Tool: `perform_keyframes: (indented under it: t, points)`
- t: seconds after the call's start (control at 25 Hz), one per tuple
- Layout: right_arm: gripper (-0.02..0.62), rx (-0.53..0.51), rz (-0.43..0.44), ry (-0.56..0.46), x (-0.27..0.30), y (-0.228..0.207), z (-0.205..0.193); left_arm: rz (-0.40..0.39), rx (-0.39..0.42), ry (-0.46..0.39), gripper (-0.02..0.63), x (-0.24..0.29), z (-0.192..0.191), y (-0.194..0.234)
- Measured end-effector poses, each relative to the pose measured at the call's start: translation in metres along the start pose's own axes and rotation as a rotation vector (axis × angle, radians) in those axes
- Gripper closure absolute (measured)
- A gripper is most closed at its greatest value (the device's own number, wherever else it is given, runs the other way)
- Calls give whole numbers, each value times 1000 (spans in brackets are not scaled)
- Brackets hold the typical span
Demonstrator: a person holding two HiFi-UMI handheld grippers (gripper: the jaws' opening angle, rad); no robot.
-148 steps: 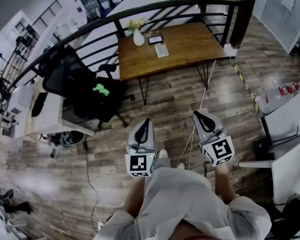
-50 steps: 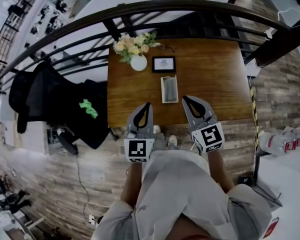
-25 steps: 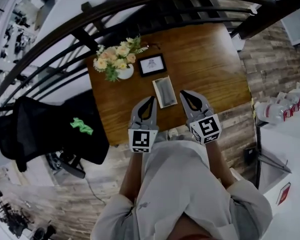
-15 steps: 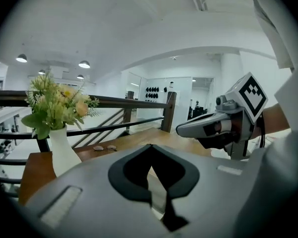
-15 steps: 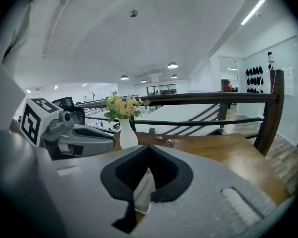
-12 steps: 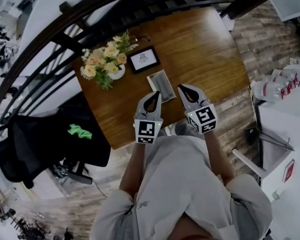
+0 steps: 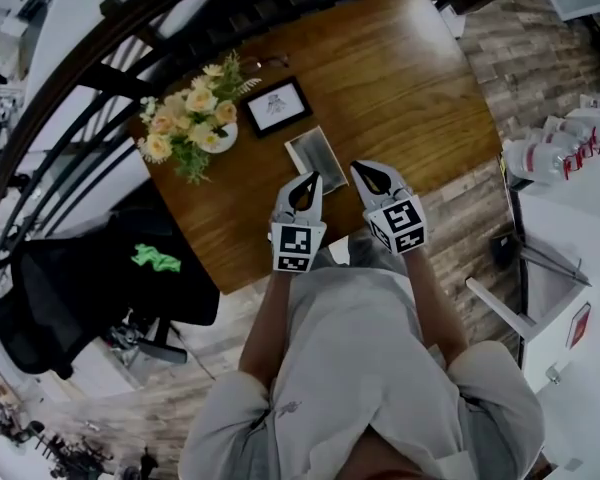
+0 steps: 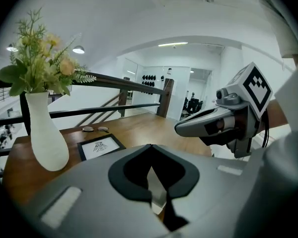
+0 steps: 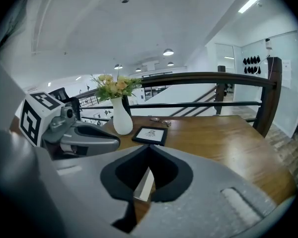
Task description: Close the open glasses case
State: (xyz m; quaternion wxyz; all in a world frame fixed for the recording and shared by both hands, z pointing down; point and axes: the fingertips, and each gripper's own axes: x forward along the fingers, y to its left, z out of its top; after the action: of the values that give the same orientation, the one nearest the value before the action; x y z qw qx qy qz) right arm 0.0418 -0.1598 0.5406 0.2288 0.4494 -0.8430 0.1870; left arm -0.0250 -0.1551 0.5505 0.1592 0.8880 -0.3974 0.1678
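Left gripper (image 7: 313, 177) and right gripper (image 7: 358, 166) hover over the worktop's (image 7: 410, 88) near edge, each with jaws pressed together on nothing. The open glasses case (image 7: 317, 156) lies just ahead of their tips, a picture frame (image 7: 277, 106) and flower vase (image 7: 218, 138) beyond.

Wood-plank floor (image 7: 525, 58), black railing (image 7: 80, 68), black office chair (image 7: 60, 308).

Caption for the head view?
Left hand-held gripper and right hand-held gripper, both shut, hover by the open glasses case on the table.
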Motion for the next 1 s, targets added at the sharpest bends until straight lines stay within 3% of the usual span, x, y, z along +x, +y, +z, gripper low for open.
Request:
perform_keyframes:
  t: [0.76, 1.0]
  points:
    - [592, 17, 164, 144, 35, -15, -59, 74, -38, 165, 589, 47, -55, -13]
    - [592, 17, 184, 164, 42, 2, -70, 75, -47, 190, 589, 43, -71, -9]
